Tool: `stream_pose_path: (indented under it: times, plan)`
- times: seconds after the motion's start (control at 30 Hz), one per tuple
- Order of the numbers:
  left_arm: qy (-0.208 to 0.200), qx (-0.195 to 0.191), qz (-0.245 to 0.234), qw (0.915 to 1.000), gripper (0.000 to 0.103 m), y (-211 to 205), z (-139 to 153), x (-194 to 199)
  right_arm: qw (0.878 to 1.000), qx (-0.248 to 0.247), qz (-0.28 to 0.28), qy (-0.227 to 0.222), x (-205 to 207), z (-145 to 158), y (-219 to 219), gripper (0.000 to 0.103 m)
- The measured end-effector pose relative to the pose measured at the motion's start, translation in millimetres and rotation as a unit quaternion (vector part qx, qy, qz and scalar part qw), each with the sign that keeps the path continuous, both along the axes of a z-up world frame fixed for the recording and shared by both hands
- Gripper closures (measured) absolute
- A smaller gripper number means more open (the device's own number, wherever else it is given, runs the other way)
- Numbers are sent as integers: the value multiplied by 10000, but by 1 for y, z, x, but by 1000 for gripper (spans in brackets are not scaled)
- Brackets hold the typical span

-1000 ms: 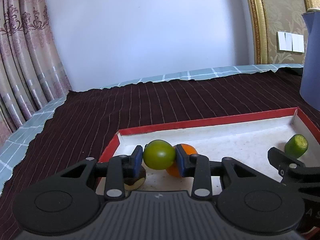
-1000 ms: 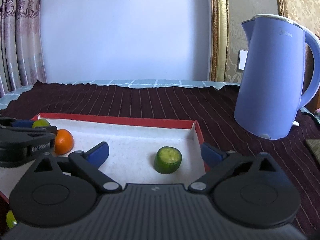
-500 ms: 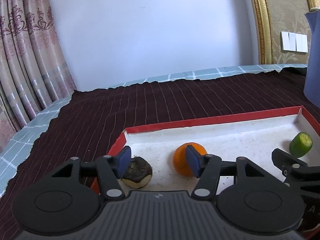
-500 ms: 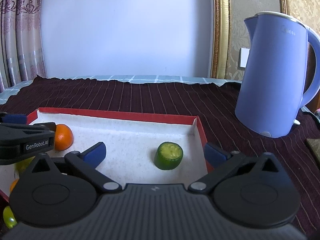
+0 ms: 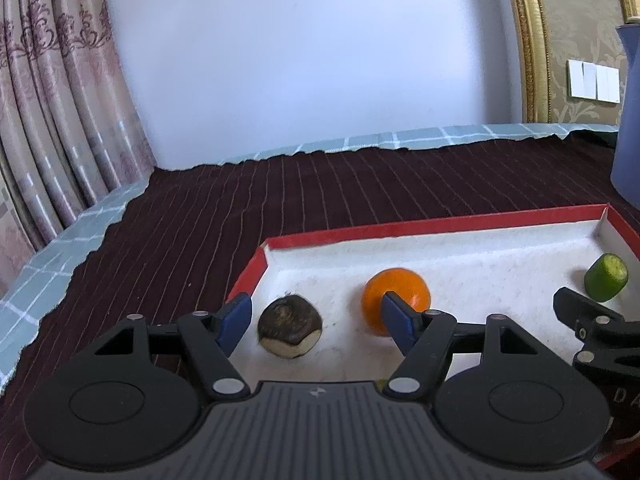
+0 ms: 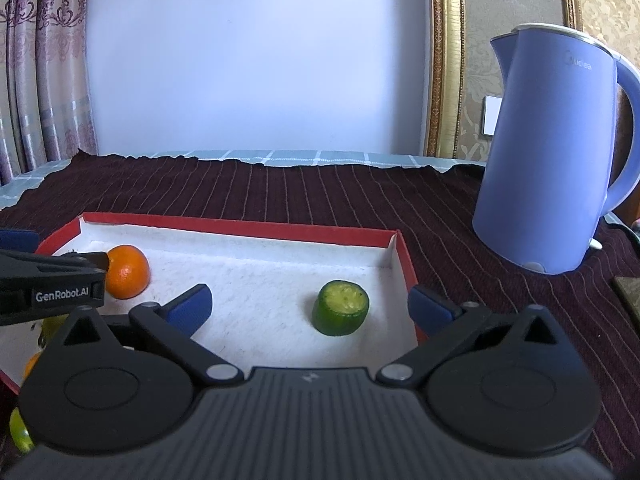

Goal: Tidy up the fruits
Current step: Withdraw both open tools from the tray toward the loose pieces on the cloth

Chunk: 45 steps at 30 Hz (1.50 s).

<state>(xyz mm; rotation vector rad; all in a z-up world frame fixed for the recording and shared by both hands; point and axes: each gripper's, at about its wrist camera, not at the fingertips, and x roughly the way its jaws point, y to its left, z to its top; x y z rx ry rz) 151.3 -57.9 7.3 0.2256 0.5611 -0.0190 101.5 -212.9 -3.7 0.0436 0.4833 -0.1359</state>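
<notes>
Jaws, left gripper [image 5: 316, 316]: opening, nothing pressed between the blue pads; we see a dark brown, round fruit with a pale underside [image 5: 289, 331] lying in the gap, clear of both pads.

Jaws, right gripper [image 6: 310, 306]: spread wide, empty.

We list one shallow red-rimmed tray with a white lining [image 6: 240, 227], set on the worktop's dark maroon striped cloth [image 5: 320, 196].

In the tray:
- round orange citrus fruit [image 5: 396, 288], behind the left gripper's right pad;
- green cut-topped cylindrical fruit piece [image 6: 341, 313], near the tray's right wall, between the right gripper's pads but untouched;
- small yellow-green fruit [image 6: 52, 326], partly hidden by the left gripper.

Beside the tray, right: upright lavender-blue electric kettle [image 6: 548, 152].
</notes>
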Motion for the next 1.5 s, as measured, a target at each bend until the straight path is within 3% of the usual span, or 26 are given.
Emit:
stream_pose_path:
  times: [0.27, 0.4, 0.7, 0.97, 1.33, 1.5]
  plan:
    - [369, -317, 15, 9988, 31, 18, -4, -4, 9995, -324, -5, 63, -5, -2, 10, 0]
    - [279, -309, 82, 9991, 31, 25, -5, -14, 9992, -382, -35, 60, -10, -2, 12, 0]
    - [19, -385, 16, 9993, 27, 36, -3, -39, 10000, 13, 60, -16, -28, -2, 4, 0]
    - [-65, -347, 136, 9993, 22, 47, -6, -52, 9999, -96, -44, -131, -42, -1, 6, 0]
    - [155, -650, 195, 9976, 22, 67, -14, -61, 9969, 641, -271, -362, -70, -1, -11, 0]
    - [39, -781, 197, 9967, 20, 74, -15, -71, 9944, 961, -221, -390, -87, -3, -12, 0]
